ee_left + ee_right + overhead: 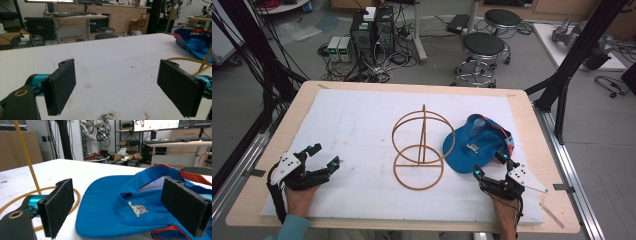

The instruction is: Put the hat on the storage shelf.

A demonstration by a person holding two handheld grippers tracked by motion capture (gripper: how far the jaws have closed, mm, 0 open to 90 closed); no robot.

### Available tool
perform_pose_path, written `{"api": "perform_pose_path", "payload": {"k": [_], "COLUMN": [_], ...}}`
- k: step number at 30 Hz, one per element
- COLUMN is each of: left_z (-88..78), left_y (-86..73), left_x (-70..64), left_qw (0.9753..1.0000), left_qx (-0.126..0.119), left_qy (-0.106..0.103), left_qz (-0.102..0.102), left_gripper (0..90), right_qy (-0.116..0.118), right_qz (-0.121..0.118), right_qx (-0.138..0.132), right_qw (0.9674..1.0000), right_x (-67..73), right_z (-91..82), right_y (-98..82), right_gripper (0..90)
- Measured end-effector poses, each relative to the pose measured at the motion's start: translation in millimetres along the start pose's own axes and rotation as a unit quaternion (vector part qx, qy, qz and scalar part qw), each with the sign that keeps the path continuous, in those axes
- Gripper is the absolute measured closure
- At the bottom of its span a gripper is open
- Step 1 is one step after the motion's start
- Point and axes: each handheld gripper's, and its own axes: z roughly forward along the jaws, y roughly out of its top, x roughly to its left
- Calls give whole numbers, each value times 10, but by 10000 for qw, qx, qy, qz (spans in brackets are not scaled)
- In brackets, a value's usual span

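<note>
Currently, the blue cap (pixel 477 145) lies upside down on the white mat (pixel 362 130) that covers the tabletop (pixel 532 130), toward the right edge and a little nearer the front edge than the back. Its brim points toward the front left and its hollow faces up, with a small printed label (pixel 137 209) showing inside the crown and orange trim along the mesh rim. Just to the left of the cap stands a wire stand (pixel 421 147) made of thin yellow-brown hoops: one ring lies flat on the mat, another rises upright behind it, and a straight post runs up through the middle. The cap's brim sits close beside the flat ring; whether they touch I cannot tell.

The right tongs (pixel 492 167) rest on the mat near the front right corner, pointing at the cap. Their jaws are spread wide, with the cap's brim and open crown just ahead of them and nothing pinched; the pads (pixel 58 207) are clear of the fabric.

The left tongs (pixel 323 157) sit toward the front left corner, well apart from the cap and the stand. Their jaws are likewise spread, with bare mat between them. In the left gripper view the cap (pixel 193 41) shows far off at the right.
</note>
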Motion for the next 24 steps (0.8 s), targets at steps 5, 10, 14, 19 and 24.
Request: {"api": "perform_pose_path", "payload": {"k": [5,10,14,19,24], "left_z": [2,2,-11,-13,-22], "left_y": [1,0,-5,-7,-11], "left_x": [-9,-19,-29,-26,-30], "left_qw": [10000,9999,9999,9999,9998], "left_qx": [14,13,-61,-87,-136], "left_qy": [19,32,53,50,26], "left_qz": [67,107,153,112,152], "left_gripper": [159,159,159,159,159], "right_qy": [12,21,12,31,31], "right_qz": [-10,-32,-53,-53,-159], "right_qx": [-1,-33,-38,-44,-104], "right_qw": [10000,10000,10000,10000,9998], "right_x": [1,2,6,11,28], "right_z": [-5,-9,-9,-13,-18], "right_y": [-2,-4,-4,-5,-10], "right_gripper": [104,105,104,104,104]}}
